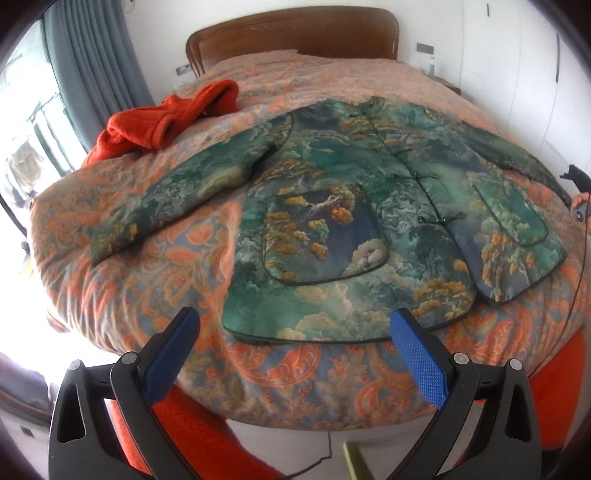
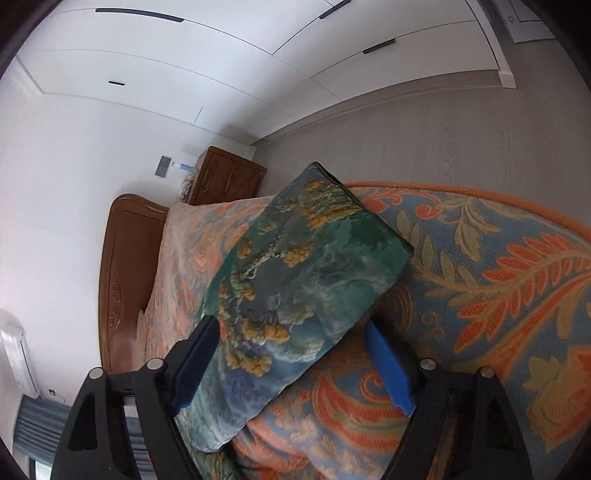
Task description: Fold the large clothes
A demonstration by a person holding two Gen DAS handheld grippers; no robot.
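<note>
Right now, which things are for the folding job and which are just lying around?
For the job:
- green patterned jacket, spread flat on the bedspread
- its sleeve, between the open right claw fingers
- left claw, open, holding nothing

Just lying about:
- red garment, bunched up
- wooden headboard
- nightstand

One green jacket [image 1: 354,206], one red garment [image 1: 162,118], one bedspread [image 1: 303,384], two pockets [image 1: 325,236].
</note>
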